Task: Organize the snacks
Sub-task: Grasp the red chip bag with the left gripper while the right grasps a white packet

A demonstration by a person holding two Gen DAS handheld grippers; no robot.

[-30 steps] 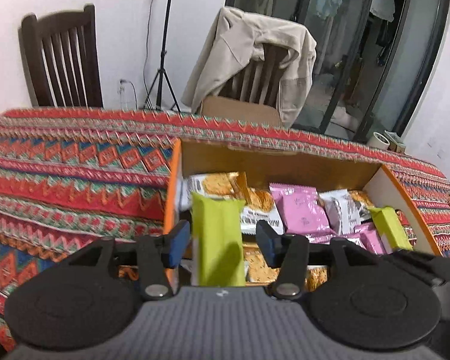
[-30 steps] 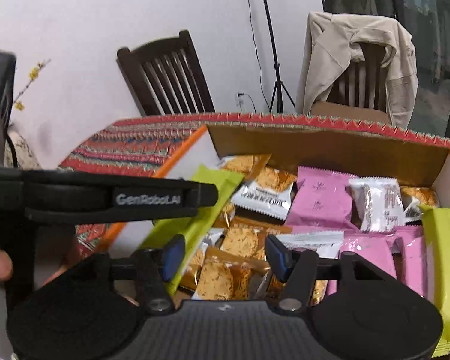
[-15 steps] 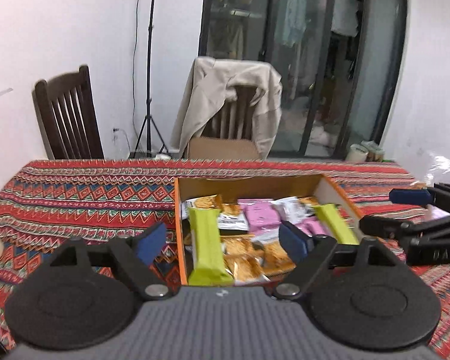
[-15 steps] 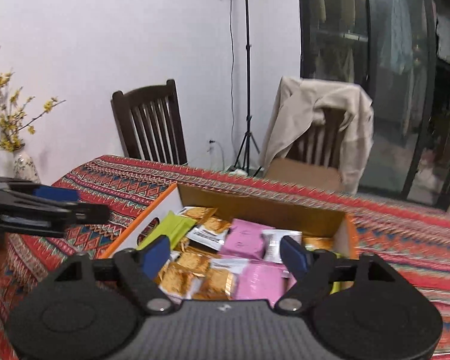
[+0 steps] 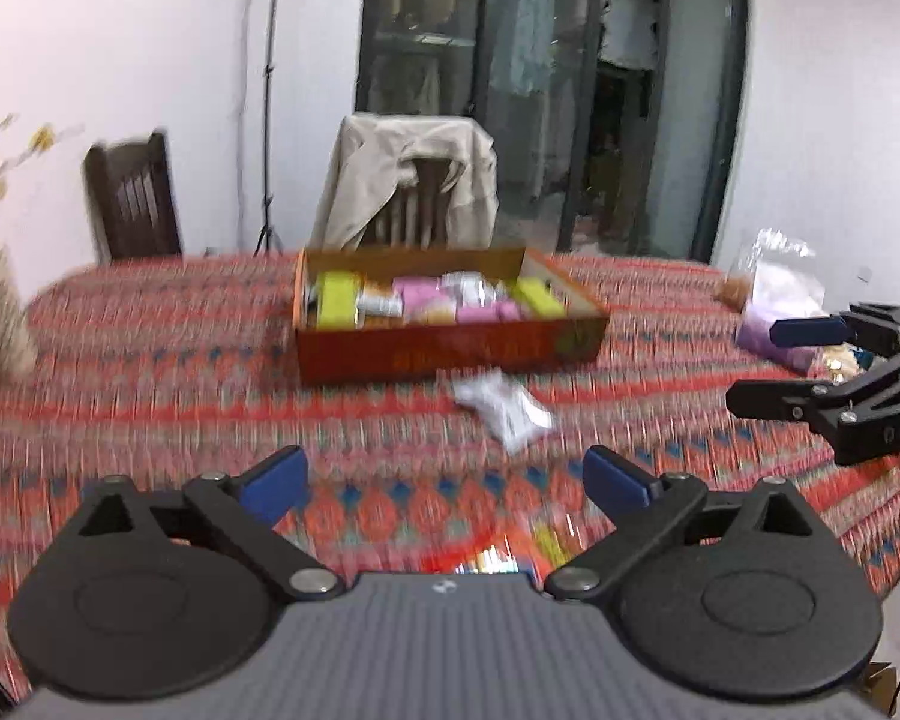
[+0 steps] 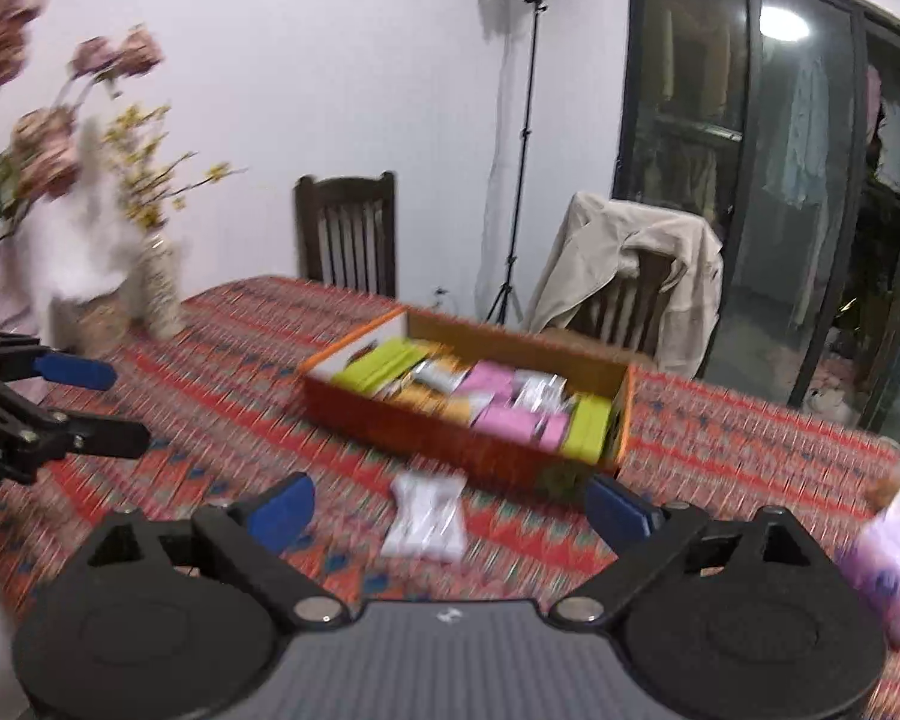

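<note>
My left gripper point(image 5: 444, 480) hung with its jaws spread wide, just opened, nothing between them. Past it a white packet point(image 5: 504, 405) lay on the patterned tablecloth point(image 5: 150, 360), just before the orange box point(image 5: 450, 348) of snacks. My right gripper point(image 5: 792, 360) showed at the right edge, blurred.

The patterned tablecloth point(image 5: 150, 396) carries snack box point(image 5: 450, 348), white packet point(image 5: 504, 408), vase point(image 6: 159, 294).

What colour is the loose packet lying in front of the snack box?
White packet, clearest in the right wrist view.
</note>
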